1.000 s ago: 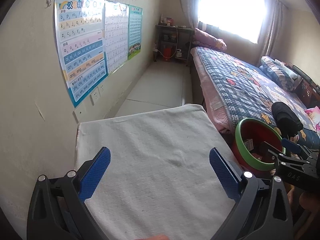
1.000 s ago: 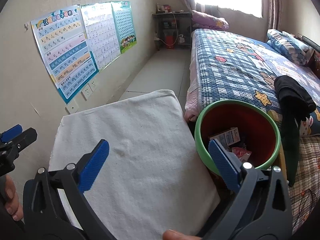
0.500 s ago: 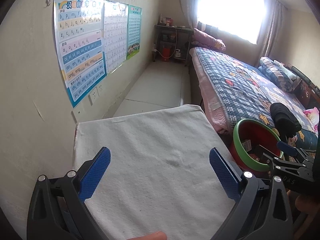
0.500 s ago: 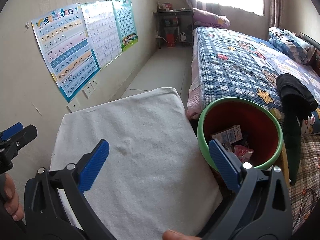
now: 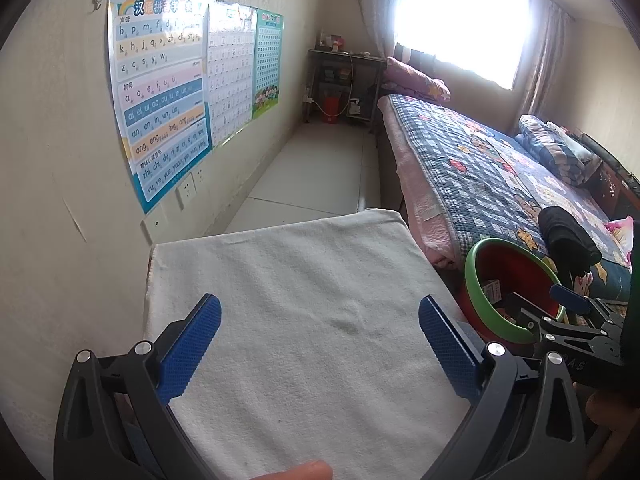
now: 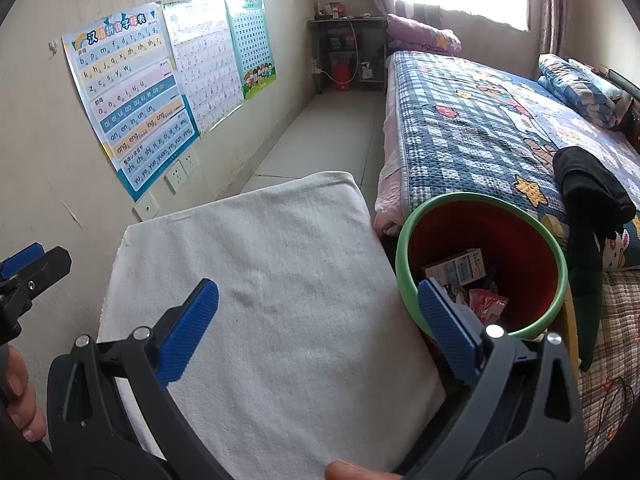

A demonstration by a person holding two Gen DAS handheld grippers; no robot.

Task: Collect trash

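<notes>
A red bin with a green rim stands between the white-clothed table and the bed; it also shows in the left wrist view. Inside lie a small carton and a red wrapper. My left gripper is open and empty above the white cloth. My right gripper is open and empty over the table's right edge, its right finger beside the bin rim. The right gripper's tip shows in the left wrist view, the left gripper's tip in the right wrist view.
A bed with a blue checked quilt runs along the right, with black clothing on it. Posters hang on the left wall above sockets. A shelf stands at the far end under the window. Tiled floor lies between wall and bed.
Both grippers have drawn back and tilted slightly; the bin sits a little lower and further right in the views. Both stay open and empty.
</notes>
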